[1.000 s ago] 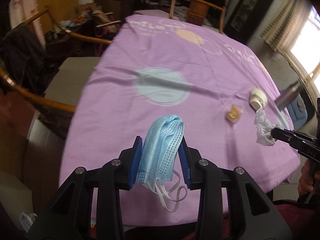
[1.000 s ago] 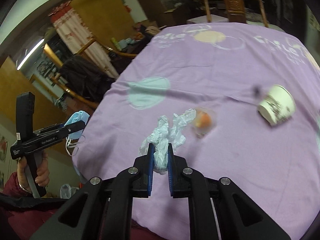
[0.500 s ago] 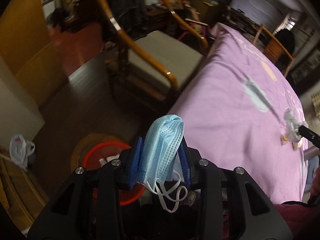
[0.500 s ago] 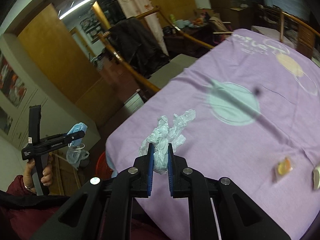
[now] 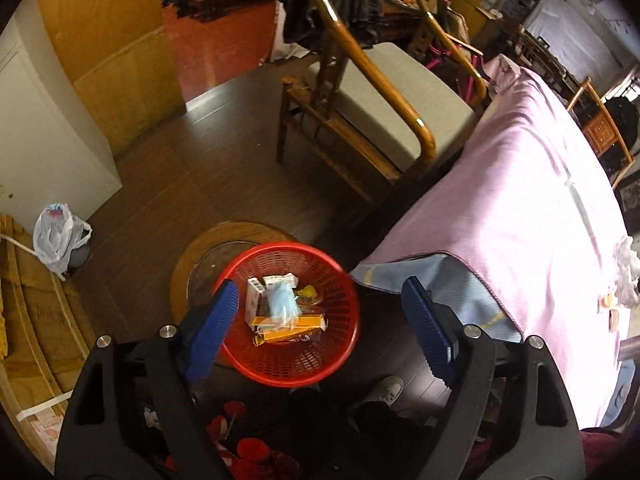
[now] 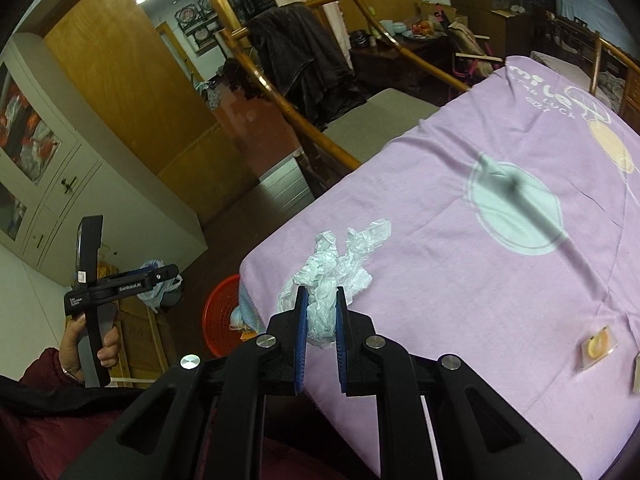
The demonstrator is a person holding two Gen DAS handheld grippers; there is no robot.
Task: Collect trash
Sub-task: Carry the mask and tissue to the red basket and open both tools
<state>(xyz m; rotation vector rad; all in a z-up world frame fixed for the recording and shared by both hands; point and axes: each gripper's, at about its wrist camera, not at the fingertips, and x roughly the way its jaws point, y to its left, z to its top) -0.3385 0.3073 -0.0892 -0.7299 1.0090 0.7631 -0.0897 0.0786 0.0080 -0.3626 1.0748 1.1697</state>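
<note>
My left gripper point(image 5: 320, 312) is open wide and empty above a red mesh basket point(image 5: 344, 344) on the floor. A blue face mask point(image 5: 283, 303) lies in the basket on top of small boxes and orange wrappers. My right gripper point(image 6: 320, 312) is shut on a crumpled clear plastic wrapper point(image 6: 332, 276), held above the near corner of the purple-clothed table point(image 6: 460, 272). The right wrist view also shows the basket point(image 6: 218, 320) below the table corner and the left gripper point(image 6: 160, 276) held out over the floor.
A wooden chair with a grey cushion point(image 5: 384, 96) stands beside the table. A white plastic bag point(image 5: 56, 236) sits on the floor by a cabinet. Small wrapped items point(image 6: 598, 346) lie on the cloth at the right. The basket rests on a round wooden base point(image 5: 200, 256).
My left gripper swung from the table to above the basket, opened, and dropped the mask into it. My right gripper, still holding the wrapper, moved toward the table's near corner.
</note>
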